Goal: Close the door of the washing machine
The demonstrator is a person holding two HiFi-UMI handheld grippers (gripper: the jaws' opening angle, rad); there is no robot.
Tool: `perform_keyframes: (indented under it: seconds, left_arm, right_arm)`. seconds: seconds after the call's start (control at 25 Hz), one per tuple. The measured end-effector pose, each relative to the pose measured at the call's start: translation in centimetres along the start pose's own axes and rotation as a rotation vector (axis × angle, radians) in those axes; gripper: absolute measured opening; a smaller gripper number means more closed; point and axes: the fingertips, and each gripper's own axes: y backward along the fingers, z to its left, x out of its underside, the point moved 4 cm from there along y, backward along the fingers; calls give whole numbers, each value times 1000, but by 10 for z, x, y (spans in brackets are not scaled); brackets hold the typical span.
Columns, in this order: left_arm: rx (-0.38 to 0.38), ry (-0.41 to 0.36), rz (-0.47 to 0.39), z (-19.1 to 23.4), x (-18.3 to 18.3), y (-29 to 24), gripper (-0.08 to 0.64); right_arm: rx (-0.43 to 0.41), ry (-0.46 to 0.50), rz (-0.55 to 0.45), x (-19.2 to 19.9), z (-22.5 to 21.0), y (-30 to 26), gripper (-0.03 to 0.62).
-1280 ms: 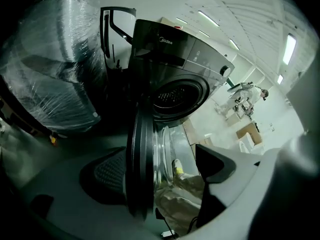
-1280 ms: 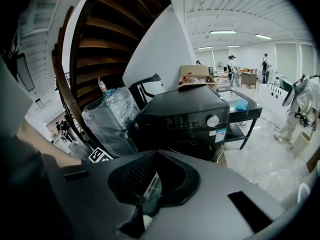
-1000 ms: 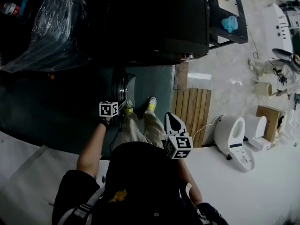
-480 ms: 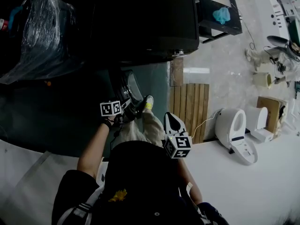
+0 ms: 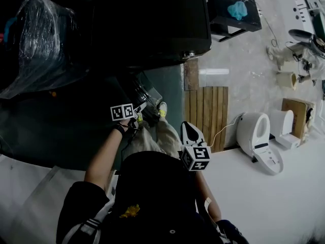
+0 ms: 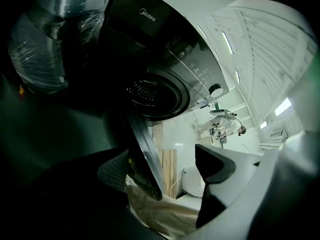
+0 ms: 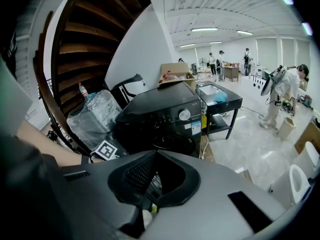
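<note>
Two grippers: left gripper (image 6: pixel 165 164) spread astride the washing machine door (image 6: pixel 145 149) edge, right gripper (image 7: pixel 156 152) closed, empty.

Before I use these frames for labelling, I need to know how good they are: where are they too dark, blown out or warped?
Head view: the washing machine and its door sink into near-black, while the pale floor is bright. Left gripper view: strong fisheye bend, left half murky, door edge legible. Right gripper view: evenly lit, but the ceiling lines curve.
</note>
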Motion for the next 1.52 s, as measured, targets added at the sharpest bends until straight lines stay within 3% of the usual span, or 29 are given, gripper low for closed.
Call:
perform_keyframes:
  seconds: [0.28, 0.68, 1.0, 1.44, 1.52]
  left_arm:
    - [34, 144, -38, -10, -17, -17, 426]
    - [58, 157, 6, -20, -39, -49, 425]
    - [80, 189, -28, -36, -55, -63, 407]
    - [87, 169, -59, -42, -82, -82, 272]
    - [75, 174, -67, -41, -89, -86, 221]
  right_arm:
    - [25, -15, 14, -1, -23, 3, 28]
    - [47, -29, 56, 14, -44, 1, 28]
    - [43, -26, 67, 7, -58, -3, 28]
    - [43, -31, 96, 9, -73, -7, 28]
    - [40, -23, 96, 6, -73, -10, 28]
